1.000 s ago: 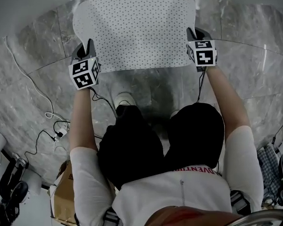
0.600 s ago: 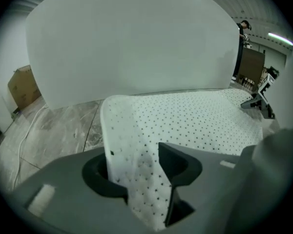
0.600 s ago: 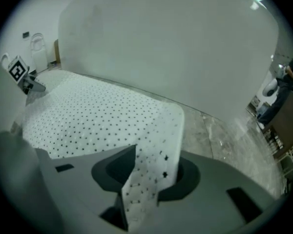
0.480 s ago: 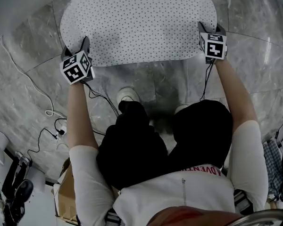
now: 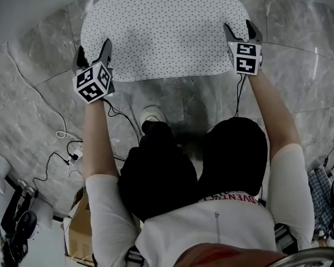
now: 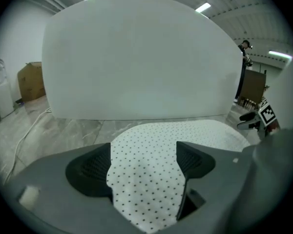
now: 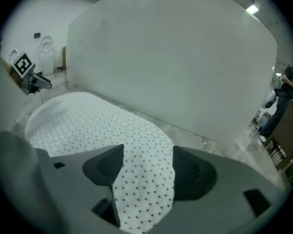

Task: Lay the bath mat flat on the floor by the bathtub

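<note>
The white bath mat (image 5: pixel 161 29) with small dark dots lies spread on the grey marble floor, its far edge close to the white bathtub (image 6: pixel 141 57). My left gripper (image 5: pixel 92 52) is at the mat's near left corner and my right gripper (image 5: pixel 242 31) at its near right corner. Both pairs of jaws are opening. In the left gripper view a mat corner (image 6: pixel 146 179) lies loose between the spread pads of the left gripper (image 6: pixel 144 165). In the right gripper view the other corner (image 7: pixel 144 189) lies loose between the pads of the right gripper (image 7: pixel 146 169).
Thin cables (image 5: pixel 50 132) trail over the floor at the left, near a cardboard box (image 5: pixel 75 227). My own feet (image 5: pixel 150 115) stand just behind the mat. Another box (image 6: pixel 31 79) sits far left by the wall. A person (image 7: pixel 283 96) stands far right.
Both grippers' jaws have gone from shut on the mat's near corners to spread wide. The mat has been let go and has settled flat.
</note>
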A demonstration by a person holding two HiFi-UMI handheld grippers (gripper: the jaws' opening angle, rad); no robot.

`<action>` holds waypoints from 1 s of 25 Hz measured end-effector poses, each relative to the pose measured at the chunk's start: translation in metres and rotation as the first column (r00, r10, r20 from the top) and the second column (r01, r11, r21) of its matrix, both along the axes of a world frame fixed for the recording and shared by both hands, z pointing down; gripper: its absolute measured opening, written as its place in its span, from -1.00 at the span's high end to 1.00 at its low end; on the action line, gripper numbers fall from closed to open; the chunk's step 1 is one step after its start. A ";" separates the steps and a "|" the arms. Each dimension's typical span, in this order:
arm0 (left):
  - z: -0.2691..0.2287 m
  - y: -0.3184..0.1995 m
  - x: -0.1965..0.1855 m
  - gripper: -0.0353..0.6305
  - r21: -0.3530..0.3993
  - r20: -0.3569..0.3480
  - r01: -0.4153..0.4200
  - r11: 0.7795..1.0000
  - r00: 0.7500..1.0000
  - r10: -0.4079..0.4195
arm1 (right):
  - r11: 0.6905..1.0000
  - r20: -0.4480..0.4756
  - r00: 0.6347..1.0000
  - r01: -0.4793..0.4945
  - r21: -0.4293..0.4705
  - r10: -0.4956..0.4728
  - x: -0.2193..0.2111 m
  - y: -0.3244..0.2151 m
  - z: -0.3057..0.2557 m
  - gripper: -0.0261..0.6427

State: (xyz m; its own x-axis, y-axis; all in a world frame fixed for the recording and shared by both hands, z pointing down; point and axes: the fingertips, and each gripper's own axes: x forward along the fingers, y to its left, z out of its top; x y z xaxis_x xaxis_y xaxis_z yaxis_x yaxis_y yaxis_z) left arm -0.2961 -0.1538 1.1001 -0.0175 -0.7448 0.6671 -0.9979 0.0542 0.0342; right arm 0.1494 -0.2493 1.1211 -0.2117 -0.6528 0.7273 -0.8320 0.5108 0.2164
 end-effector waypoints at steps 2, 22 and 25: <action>-0.008 -0.006 0.014 -0.26 0.007 -0.028 -0.021 1.000 0.999 0.022 | 0.999 0.047 0.998 0.035 -0.014 -0.035 -0.023 0.001 -0.011 0.06; -0.318 -0.005 0.121 0.86 0.119 -0.140 -0.236 0.965 0.958 0.251 | 0.980 0.252 0.948 0.197 0.008 -0.192 -0.111 0.046 -0.294 0.90; -0.395 -0.002 0.125 0.86 0.131 -0.097 -0.232 0.964 0.965 0.245 | 0.978 0.276 0.939 0.204 0.039 -0.207 -0.119 0.057 -0.375 0.90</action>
State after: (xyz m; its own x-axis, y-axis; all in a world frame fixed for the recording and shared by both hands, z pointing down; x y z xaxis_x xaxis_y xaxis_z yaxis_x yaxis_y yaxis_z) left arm -0.1707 -0.1556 0.7055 0.2396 -0.7917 0.5619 -0.9709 -0.1960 0.1378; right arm 0.0300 -0.1918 0.7466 -0.5338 -0.5803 0.6151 -0.7370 0.6759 -0.0018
